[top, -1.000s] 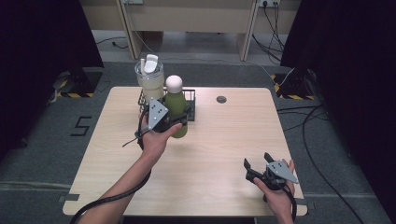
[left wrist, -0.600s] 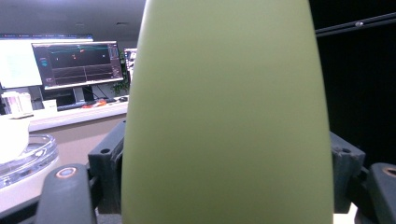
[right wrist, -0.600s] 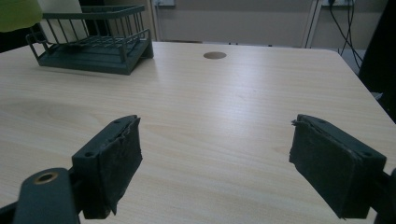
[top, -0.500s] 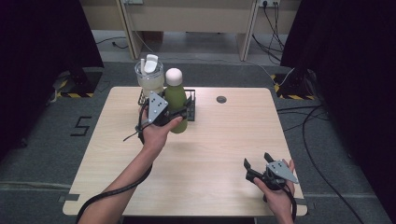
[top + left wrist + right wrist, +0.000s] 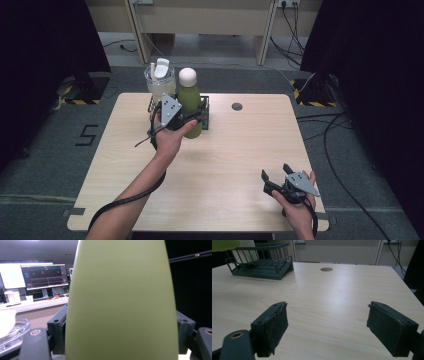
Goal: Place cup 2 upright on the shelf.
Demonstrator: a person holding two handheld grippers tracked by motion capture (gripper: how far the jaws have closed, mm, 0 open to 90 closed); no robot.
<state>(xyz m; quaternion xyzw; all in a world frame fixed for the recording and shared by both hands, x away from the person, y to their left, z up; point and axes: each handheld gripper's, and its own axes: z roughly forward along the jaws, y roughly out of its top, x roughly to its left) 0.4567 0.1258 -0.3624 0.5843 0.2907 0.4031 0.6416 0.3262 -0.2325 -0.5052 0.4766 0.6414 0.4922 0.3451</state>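
Bottle (image 5: 189, 102) clamped by left gripper (image 5: 176, 120), seemingly above rack (image 5: 204, 118), beside jar (image 5: 159, 84); right gripper (image 5: 280, 184) gapes.

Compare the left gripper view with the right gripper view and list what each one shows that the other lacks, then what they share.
Left gripper view alone: the green bottle's body close up, clamped between the left gripper's fingers, computer monitors on a desk behind, and a clear container's rim at the lower left.

Right gripper view alone: the right gripper's fingers spread wide with nothing between them, the bare wooden table, the round table grommet, and the dark wire rack.

Shared: the green bottle, just a sliver in the right gripper view's top left corner.
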